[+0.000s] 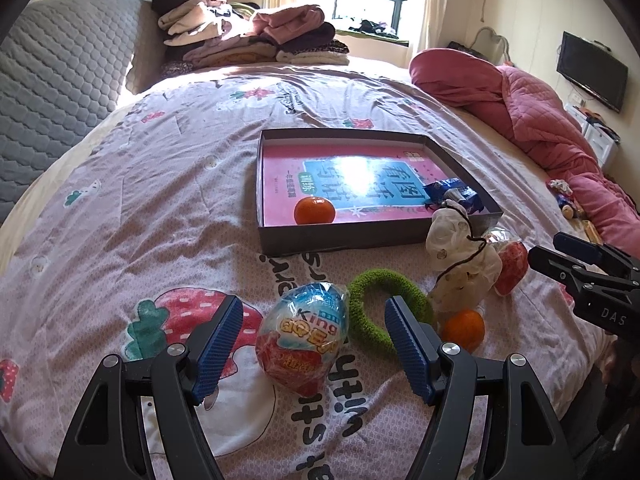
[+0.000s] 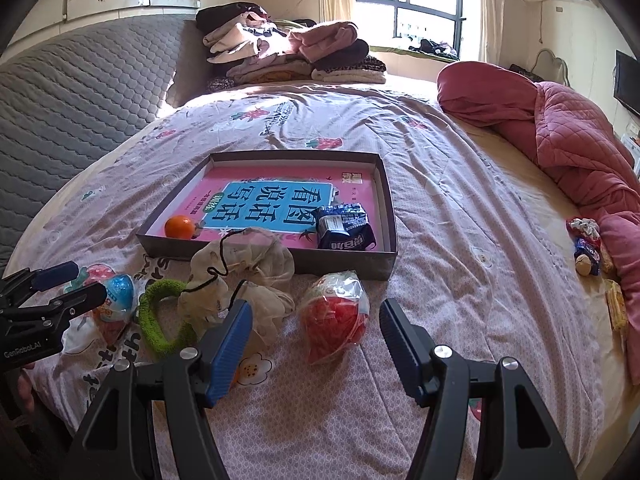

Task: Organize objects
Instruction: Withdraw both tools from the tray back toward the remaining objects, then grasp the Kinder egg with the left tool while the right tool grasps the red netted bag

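1. Left tongs (image 1: 314,344): ribbed blue pads apart, flanking a foil-wrapped egg-shaped toy (image 1: 303,342) on the bed (image 1: 120,208).
2. Fuzzy green ring (image 1: 374,300), beside the egg; small orange (image 1: 464,330) behind the right pad.
3. Crumpled cream mesh pouch (image 2: 240,276), black cord, fronting the shallow grey cardboard tray (image 2: 390,232).
4. Right tongs (image 2: 316,340): apart, around a crinkly clear bag of red sticks (image 2: 334,320), untouched.

Black plastic left tongs (image 1: 314,346) and right tongs (image 2: 316,346) alike: ribbed blue rubber pads (image 1: 218,350), silver pivot screws (image 1: 449,347), white lettering on the housings.
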`<control>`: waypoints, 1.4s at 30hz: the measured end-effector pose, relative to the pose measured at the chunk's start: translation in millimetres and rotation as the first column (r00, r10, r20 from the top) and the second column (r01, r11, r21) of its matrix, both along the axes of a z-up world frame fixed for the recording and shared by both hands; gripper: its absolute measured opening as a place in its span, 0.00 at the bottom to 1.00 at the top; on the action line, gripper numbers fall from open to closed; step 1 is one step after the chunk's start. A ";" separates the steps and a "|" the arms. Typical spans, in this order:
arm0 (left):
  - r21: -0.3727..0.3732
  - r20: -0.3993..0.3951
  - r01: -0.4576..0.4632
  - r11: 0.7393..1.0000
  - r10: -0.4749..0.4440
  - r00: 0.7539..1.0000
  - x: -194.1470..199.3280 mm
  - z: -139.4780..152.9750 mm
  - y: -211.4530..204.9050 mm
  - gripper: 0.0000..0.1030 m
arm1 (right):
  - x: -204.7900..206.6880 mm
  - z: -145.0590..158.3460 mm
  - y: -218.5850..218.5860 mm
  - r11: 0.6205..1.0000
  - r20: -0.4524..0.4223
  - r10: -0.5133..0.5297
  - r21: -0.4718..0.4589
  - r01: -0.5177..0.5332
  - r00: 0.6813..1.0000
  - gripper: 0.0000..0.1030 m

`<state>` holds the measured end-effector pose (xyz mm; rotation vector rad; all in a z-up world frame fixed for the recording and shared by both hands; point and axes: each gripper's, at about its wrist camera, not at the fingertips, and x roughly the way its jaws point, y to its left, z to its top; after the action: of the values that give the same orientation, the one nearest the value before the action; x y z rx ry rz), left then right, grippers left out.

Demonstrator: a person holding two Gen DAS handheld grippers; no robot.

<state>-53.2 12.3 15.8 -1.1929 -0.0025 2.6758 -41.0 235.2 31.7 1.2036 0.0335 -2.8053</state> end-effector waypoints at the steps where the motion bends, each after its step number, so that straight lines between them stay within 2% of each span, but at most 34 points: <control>1: -0.002 0.002 0.002 1.000 -0.002 1.000 0.6 -1.4 0.3 0.73 | 0.6 -1.4 0.0 1.000 0.003 0.001 0.001 -0.001 1.000 0.64; 20: -0.028 0.062 0.018 0.999 -0.017 0.998 8.3 -21.6 2.0 0.73 | 4.7 -17.8 4.2 1.000 0.046 0.002 -0.007 -0.002 0.999 0.64; 42: -0.048 0.091 0.023 0.999 -0.018 0.996 8.0 -31.7 0.2 0.73 | 6.0 -28.0 7.7 1.000 0.069 -0.011 -0.017 0.012 0.998 0.64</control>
<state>-45.2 12.5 -15.9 -1.3201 0.0613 2.6162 -34.9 242.9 3.7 1.2993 -0.0031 -2.7658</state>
